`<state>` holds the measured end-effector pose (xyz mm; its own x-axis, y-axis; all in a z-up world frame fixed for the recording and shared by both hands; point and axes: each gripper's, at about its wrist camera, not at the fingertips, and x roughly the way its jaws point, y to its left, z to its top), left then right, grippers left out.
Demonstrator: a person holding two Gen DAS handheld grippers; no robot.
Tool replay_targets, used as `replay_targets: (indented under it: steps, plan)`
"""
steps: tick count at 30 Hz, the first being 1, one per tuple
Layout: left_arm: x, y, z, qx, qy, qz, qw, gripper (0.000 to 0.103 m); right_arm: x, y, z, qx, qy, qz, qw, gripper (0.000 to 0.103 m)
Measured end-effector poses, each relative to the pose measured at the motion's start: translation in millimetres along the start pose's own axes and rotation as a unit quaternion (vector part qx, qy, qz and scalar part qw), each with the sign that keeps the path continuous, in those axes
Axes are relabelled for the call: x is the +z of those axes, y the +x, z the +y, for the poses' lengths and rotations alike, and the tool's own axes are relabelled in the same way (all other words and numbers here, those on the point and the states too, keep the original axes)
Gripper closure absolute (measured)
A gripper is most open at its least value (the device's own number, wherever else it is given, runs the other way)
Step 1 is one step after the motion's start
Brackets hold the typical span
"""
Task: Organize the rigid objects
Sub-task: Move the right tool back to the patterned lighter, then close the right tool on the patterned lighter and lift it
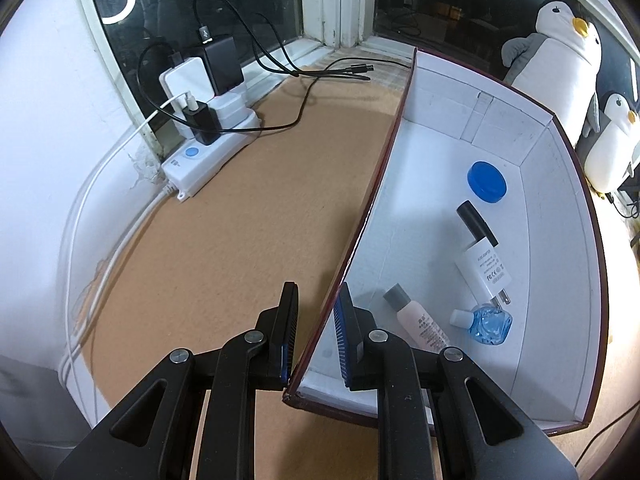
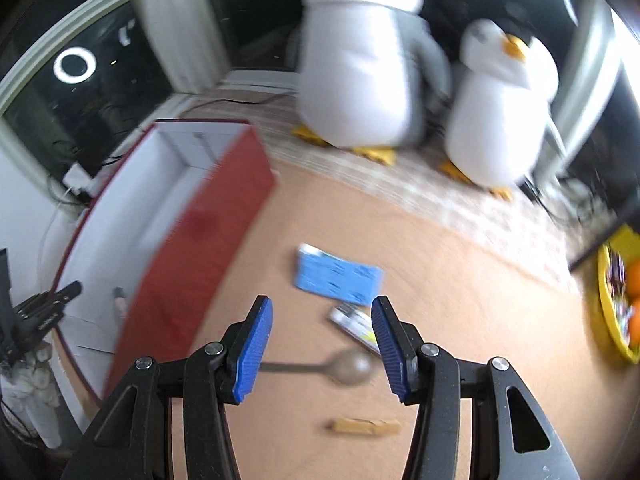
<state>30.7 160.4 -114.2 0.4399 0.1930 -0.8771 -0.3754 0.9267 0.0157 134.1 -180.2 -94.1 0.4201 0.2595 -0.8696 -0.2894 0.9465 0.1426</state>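
Left claw pins the box wall; right claw hangs over loose items on the table.

Left wrist view: left claw (image 1: 316, 336) is clamped on the red box (image 1: 362, 224) near wall. Right wrist view: right claw (image 2: 322, 346), half-wide and empty, has the spoon (image 2: 340, 368) just ahead between its fingers, long axis crosswise; the box lies left.

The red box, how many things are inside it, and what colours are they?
Inside the red box:
Blue: 2, a round lid and a small clear blue bottle
White: 1, a plug adapter
Black: 1, a short stick
Pink: 1, a grey-capped bottle
Total: 5
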Motion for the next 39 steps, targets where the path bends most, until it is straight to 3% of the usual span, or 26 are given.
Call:
replay_targets:
  steps: [11,29,34,39]
  plan:
    - [-3.0,-5.5,0.7,0.006,-0.002,0.000,1.0000,0.085,-25.8,32.6,-38.2,-0.032,-0.007,0.034,0.999,0.056]
    - [-3.5,-7.9,-0.9,0.016,-0.003,0.000,0.9999,0.085,-22.1,96.9,-2.4,-0.052,-0.120,0.093,0.987,0.056]
    - [-3.3,-7.5,-0.3,0.016,-0.002,0.000,0.9999,0.085,-18.2,104.4,-8.4,-0.040,-0.108,0.103,0.988,0.065]
    - [-3.4,-7.4,-0.3,0.015,-0.003,0.000,0.9999,0.085,-19.7,101.7,-15.7,-0.024,-0.095,0.109,0.989,0.081]
